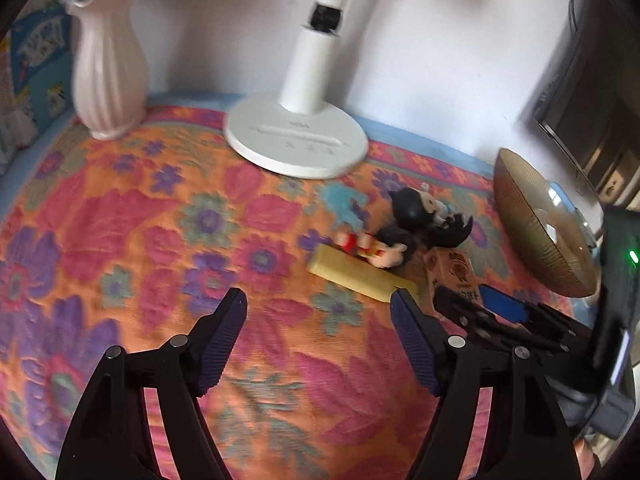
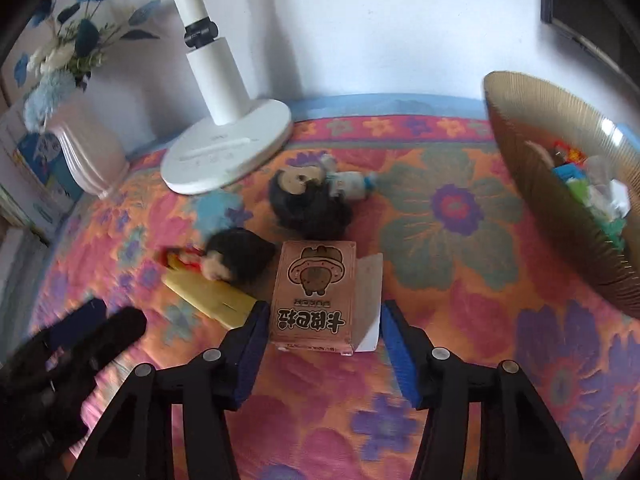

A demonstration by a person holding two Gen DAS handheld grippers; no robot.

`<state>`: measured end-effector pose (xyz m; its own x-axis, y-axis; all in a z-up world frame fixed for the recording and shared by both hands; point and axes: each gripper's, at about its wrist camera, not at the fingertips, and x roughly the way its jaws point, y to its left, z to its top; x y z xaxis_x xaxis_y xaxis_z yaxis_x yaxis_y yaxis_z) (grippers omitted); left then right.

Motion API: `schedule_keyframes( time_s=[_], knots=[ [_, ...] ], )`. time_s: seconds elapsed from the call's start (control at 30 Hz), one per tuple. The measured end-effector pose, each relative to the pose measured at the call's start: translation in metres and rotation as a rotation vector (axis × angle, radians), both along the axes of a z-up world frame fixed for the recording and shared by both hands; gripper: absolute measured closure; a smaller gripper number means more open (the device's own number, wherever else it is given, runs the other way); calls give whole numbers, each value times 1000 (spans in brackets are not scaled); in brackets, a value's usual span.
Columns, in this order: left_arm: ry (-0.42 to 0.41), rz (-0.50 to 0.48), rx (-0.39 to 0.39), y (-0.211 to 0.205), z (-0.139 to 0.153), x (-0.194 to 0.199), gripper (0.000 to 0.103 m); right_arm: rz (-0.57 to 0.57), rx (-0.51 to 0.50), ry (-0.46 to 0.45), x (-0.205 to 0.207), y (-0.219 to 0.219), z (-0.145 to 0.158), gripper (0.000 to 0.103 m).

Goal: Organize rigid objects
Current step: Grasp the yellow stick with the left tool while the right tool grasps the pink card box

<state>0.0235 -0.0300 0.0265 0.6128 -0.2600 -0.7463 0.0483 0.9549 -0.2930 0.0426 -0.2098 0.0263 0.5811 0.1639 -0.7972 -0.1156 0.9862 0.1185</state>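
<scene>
A small brown cardboard box (image 2: 314,296) with a cartoon print lies on the flowered cloth, between the open fingers of my right gripper (image 2: 324,316); the left pad is close to its side, the right pad stands apart. It also shows in the left wrist view (image 1: 450,270). Beyond it lie two black-haired figurines (image 2: 308,200) (image 2: 236,256) and a yellow flat block (image 2: 210,294). My left gripper (image 1: 318,320) is open and empty over the cloth, left of the block (image 1: 352,274) and figurines (image 1: 420,220).
A ribbed golden bowl (image 2: 532,168) with small toys inside stands at the right, also in the left wrist view (image 1: 536,224). A white lamp base (image 1: 296,140) and a white vase (image 1: 108,68) stand at the back by the wall.
</scene>
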Motion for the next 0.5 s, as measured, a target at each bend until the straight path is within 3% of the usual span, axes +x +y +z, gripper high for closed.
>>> schedule_keyframes(
  time_s=[0.07,0.17,0.3,0.37,0.4,0.43,0.5],
  knots=[
    [21,-16,-41,-10,-5,6,31,17,-15,-8,-7,-17,2,49],
    [51,15,-36,-28,-13,20,31,7,-57,-41,-10,-35,3,49],
    [35,62,69,-48,-15,35,29,-8,0,-26,-6,-48,-2,46],
    [38,27,139,-55,-15,34,33,5,-56,-30,-9,-40,-3,43],
    [33,5,152,-55,-14,31,40,11,-79,-32,-10,-37,-4,43],
    [31,-27,151,-51,-13,24,48,17,-91,-35,-12,-34,-4,43],
    [38,-73,133,-38,-13,10,51,23,-74,-34,-16,-35,-3,44]
  ],
)
